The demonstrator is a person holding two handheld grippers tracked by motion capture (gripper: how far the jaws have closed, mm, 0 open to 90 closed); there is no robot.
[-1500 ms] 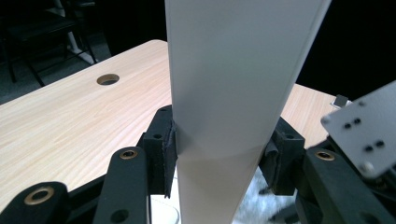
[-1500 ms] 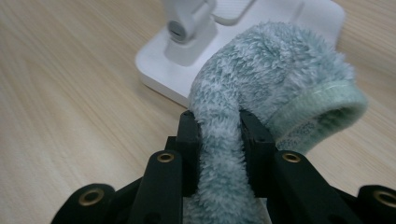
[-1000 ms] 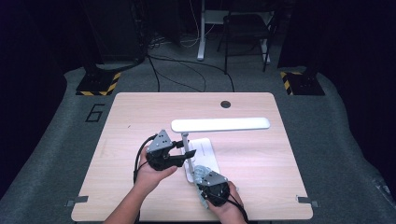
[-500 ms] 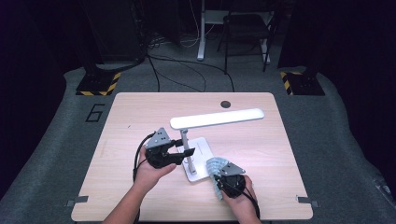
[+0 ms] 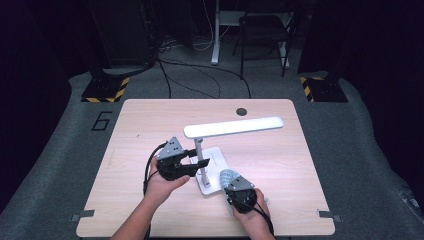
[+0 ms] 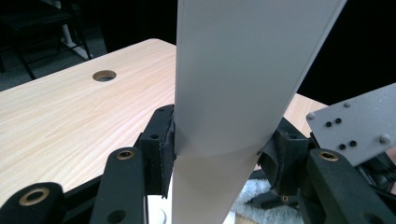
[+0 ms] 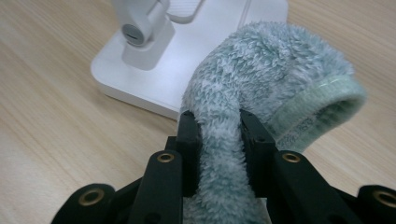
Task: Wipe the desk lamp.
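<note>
One white desk lamp [image 5: 210,170] on one wooden table [image 5: 140,130]; one lamp head [image 5: 233,127], one upright stem [image 5: 199,159], one flat base [image 5: 216,161]. One fluffy pale-green cloth [image 7: 261,79]. Two grippers, two hands. One round cable hole [image 5: 242,111] near table's far edge.

Left gripper [image 5: 192,162] at the stem, jaws partway apart, clamped on the white lamp arm from both sides, as seen in left gripper view [image 6: 233,93]. Right gripper [image 5: 231,184] near the base's front right corner, jaws pinched tight on the cloth, a bunched fold bulging out past the pads in right gripper view.

Since a second ago: lamp head swung, its right end now angled toward the far edge, formerly lying roughly parallel with it. Base turned a little on the table too. Right gripper shifted rightward from the base's front edge to beside its right corner. Left gripper holding much the same spot.

Lamp standing left of table centre. Head's long axis running left to right, free end pointing right and slightly away; stem upright.
</note>
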